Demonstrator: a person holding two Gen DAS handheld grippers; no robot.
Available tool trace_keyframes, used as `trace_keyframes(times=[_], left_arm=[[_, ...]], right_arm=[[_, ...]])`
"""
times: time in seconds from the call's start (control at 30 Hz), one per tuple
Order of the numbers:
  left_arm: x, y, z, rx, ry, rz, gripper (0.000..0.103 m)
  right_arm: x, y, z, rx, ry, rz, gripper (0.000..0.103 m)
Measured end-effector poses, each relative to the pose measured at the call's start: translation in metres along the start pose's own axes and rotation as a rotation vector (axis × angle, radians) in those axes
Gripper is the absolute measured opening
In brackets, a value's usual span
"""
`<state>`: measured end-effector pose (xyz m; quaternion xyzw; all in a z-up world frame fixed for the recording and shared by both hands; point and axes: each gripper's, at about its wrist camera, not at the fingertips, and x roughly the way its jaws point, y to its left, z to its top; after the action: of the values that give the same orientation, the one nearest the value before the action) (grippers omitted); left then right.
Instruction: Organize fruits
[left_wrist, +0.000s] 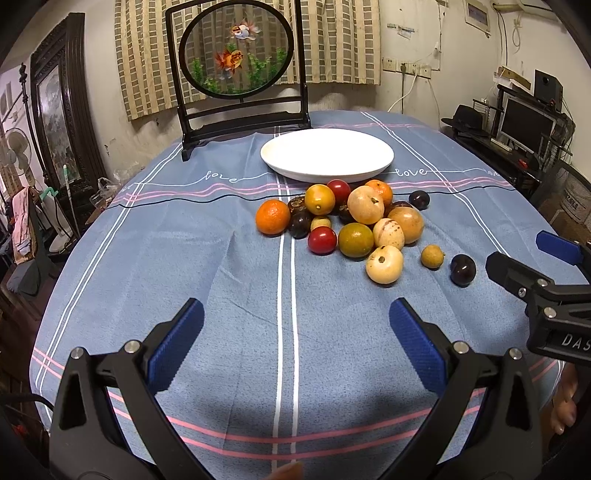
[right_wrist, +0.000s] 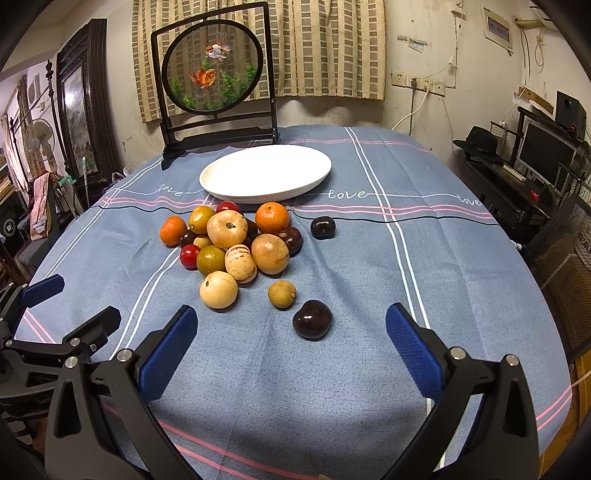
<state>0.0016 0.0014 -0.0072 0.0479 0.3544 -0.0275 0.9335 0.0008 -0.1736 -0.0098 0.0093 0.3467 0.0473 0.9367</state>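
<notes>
A pile of mixed fruit (left_wrist: 351, 221) (right_wrist: 236, 243) lies on the blue tablecloth in front of an empty white plate (left_wrist: 327, 153) (right_wrist: 266, 171). It holds oranges, red tomatoes, pale round fruits and dark plums. A small longan (right_wrist: 282, 294) and a dark plum (right_wrist: 312, 319) lie apart, nearest the right gripper. Another plum (right_wrist: 322, 227) sits alone right of the pile. My left gripper (left_wrist: 295, 332) is open and empty, well short of the pile. My right gripper (right_wrist: 291, 339) is open and empty, just short of the near plum; it also shows in the left wrist view (left_wrist: 532, 254).
A framed goldfish screen (left_wrist: 240, 74) (right_wrist: 214, 77) stands behind the plate at the table's far edge. A desk with a monitor (right_wrist: 546, 151) and a mesh chair (right_wrist: 565, 258) are to the right. Furniture and a fan stand at the left.
</notes>
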Motion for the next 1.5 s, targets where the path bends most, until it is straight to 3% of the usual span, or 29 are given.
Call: trace_keyframes(times=[1.27,1.5], left_arm=[[0.0044,-0.0032,-0.0027,0.009,0.03,-0.016,0.101],[0.0046,-0.0017,-0.0018,0.01,0.016,-0.044,0.101]], right_arm=[[0.0016,0.0027,0.0019,-0.001,0.004,0.001,0.102],[0.0012,0.0028,0.0004,-0.027,0.004,0.047,0.102]])
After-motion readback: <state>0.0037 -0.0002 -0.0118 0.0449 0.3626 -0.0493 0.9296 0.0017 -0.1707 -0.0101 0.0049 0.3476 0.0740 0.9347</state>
